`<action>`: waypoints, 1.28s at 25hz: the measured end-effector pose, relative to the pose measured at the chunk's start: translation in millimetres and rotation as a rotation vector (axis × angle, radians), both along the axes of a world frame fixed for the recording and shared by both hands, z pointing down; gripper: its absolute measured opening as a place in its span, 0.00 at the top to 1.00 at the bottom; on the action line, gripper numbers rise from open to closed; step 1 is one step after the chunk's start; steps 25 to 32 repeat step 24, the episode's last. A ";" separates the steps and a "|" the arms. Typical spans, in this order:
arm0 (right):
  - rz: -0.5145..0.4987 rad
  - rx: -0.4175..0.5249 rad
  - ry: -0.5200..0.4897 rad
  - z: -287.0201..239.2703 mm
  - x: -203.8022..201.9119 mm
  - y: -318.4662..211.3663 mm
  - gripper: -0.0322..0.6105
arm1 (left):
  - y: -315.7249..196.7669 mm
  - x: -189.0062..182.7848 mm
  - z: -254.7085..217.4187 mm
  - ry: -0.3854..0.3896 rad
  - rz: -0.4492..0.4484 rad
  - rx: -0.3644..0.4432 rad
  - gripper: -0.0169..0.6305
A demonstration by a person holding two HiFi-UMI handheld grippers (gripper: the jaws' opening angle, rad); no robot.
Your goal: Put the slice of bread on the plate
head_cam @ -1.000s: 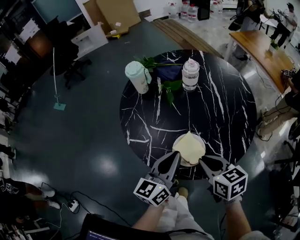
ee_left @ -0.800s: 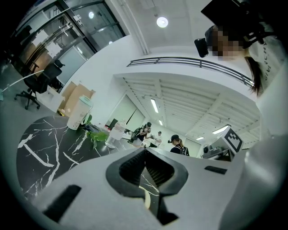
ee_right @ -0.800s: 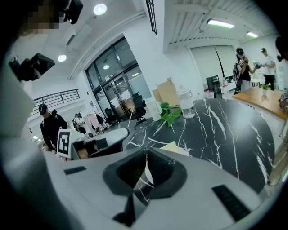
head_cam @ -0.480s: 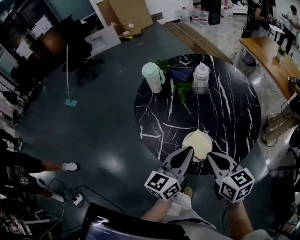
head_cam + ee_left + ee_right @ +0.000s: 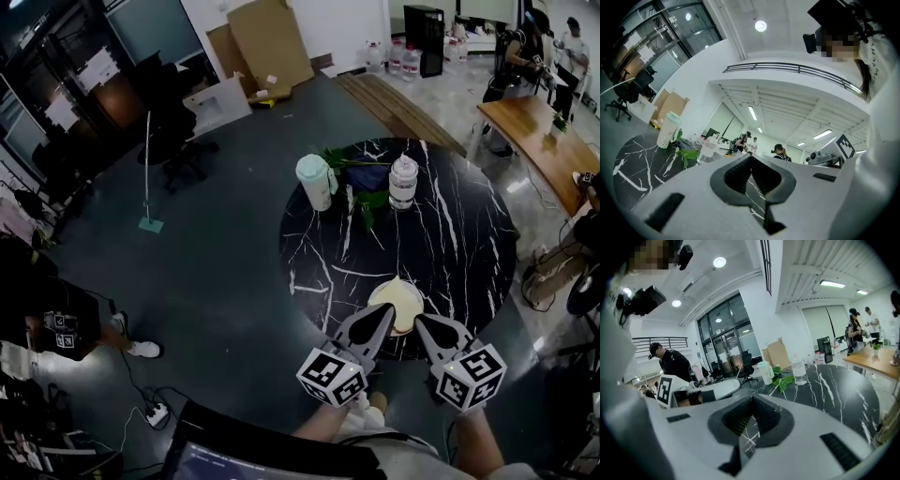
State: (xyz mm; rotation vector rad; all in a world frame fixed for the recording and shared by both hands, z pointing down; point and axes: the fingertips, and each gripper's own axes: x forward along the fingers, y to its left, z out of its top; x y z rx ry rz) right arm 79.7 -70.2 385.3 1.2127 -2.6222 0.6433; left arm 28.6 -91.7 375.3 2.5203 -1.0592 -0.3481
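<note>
A pale slice of bread (image 5: pixel 399 298) lies on a white plate (image 5: pixel 379 298) at the near edge of the round black marble table (image 5: pixel 469 244). My left gripper (image 5: pixel 384 310) hovers just in front of the plate, its jaws shut on nothing. Beside it, my right gripper (image 5: pixel 420 321) is also shut and empty. In the left gripper view the gripper's (image 5: pixel 751 157) tips meet above the table. In the right gripper view the gripper's (image 5: pixel 752 399) tips meet too. Neither gripper touches the bread.
A mint lidded cup (image 5: pixel 316 181), a clear bottle (image 5: pixel 403 180) and green leaves (image 5: pixel 364 199) stand at the table's far side. A wooden bench (image 5: pixel 530 131) with people is at the far right; an office chair (image 5: pixel 183 141) and cardboard (image 5: pixel 267 42) are at the back.
Both grippers have lifted and drawn back a little from the plate toward me. The bread stays on the plate. The head view has tilted up to show more of the room.
</note>
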 end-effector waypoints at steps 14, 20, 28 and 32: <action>0.018 0.000 0.004 5.6 -6.1 10.1 0.94 | 5.1 -3.5 -0.9 -0.012 0.001 -0.003 0.96; 0.041 -0.022 -0.011 11.3 -2.7 12.2 0.94 | 7.4 -9.1 4.6 -0.012 -0.007 -0.017 0.96; 0.044 -0.023 -0.008 15.6 -2.1 8.8 0.94 | 4.7 -14.8 11.0 -0.007 -0.020 -0.033 0.96; 0.044 -0.023 -0.008 15.6 -2.1 8.8 0.94 | 4.7 -14.8 11.0 -0.007 -0.020 -0.033 0.96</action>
